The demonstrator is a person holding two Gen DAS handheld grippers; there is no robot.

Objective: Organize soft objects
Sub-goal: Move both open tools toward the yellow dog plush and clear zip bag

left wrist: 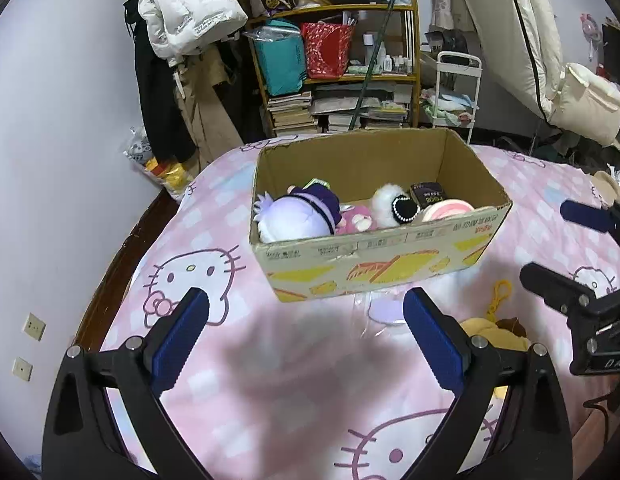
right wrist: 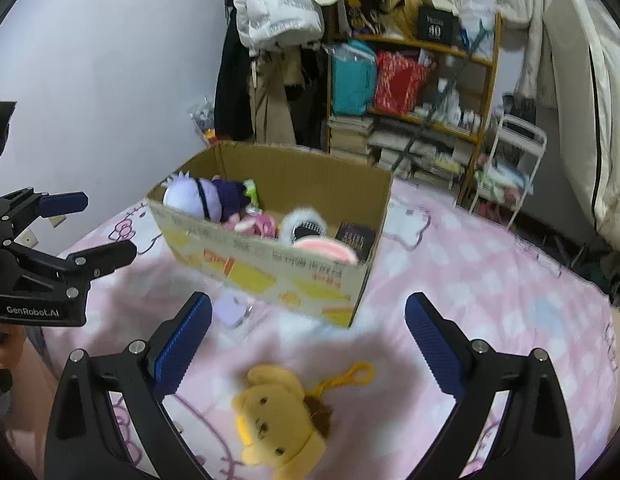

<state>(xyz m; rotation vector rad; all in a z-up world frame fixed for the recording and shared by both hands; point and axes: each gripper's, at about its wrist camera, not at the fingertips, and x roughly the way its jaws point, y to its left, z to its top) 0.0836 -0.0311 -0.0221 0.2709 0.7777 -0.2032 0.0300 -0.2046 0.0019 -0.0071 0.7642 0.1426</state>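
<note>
Nearest to us, the yellow plush toy [right wrist: 279,420] lies on the pink bed cover [right wrist: 470,272], between the spread jaws of the right hand-held gripper [right wrist: 307,334], which touch nothing. We see its face turned up, its long axis running from lower right to upper left, and its yellow loop [right wrist: 358,376] pointing away toward the box. The left hand-held gripper [left wrist: 305,322] also stands wide apart over bare cover, pinching nothing. Just past both, the cardboard box [left wrist: 374,252] sits open on the bed, its long side across our view. Inside lie a lilac-haired doll [left wrist: 293,216] at the left end, a pink plush [left wrist: 356,220], a white fluffy toy [left wrist: 390,204] and a dark small box [left wrist: 428,196]. Farther off stands a cluttered shelf [left wrist: 338,76].
</note>
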